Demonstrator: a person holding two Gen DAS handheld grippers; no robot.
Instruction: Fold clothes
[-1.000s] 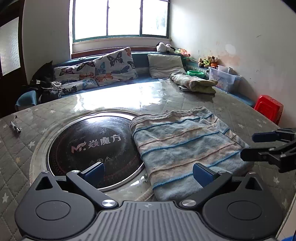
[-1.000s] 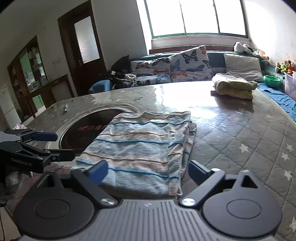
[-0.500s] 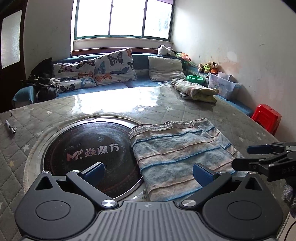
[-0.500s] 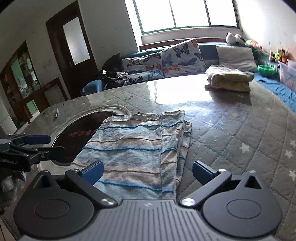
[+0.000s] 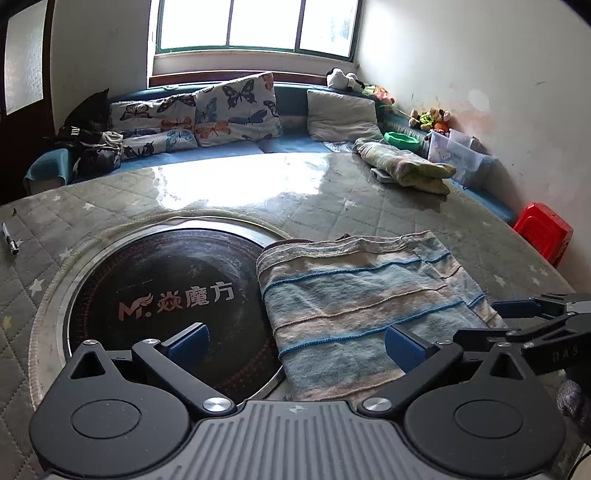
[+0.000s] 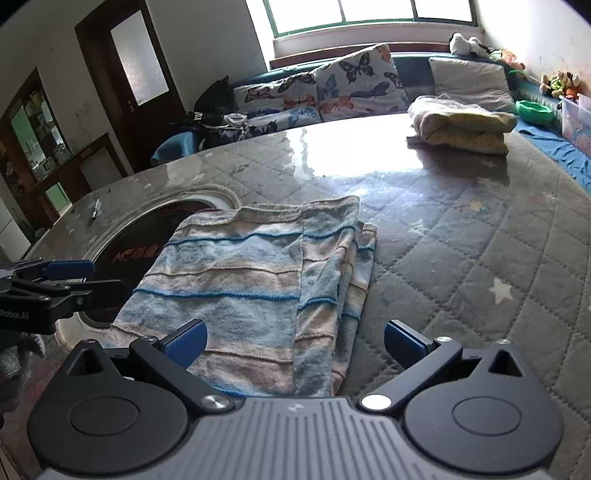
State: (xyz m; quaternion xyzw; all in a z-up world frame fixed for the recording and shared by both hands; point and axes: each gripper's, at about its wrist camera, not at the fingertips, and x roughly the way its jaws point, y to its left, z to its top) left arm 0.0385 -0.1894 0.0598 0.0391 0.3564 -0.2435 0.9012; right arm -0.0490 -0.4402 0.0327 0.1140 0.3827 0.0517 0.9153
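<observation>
The striped cloth (image 6: 258,288) is lying folded in layers, overlapping the black disc's (image 5: 166,295) right edge. Both grippers, left (image 5: 295,341) and right (image 6: 295,338), are hovering spread-fingered, gripping nothing. A careless snag risks dragging layers apart.

Sunlit window (image 5: 255,24) above cushioned bench (image 5: 236,147)

Black left gripper (image 5: 295,341), right gripper (image 6: 295,338): blue-padded fingers (image 5: 186,341), ribbed grey housings.
</observation>
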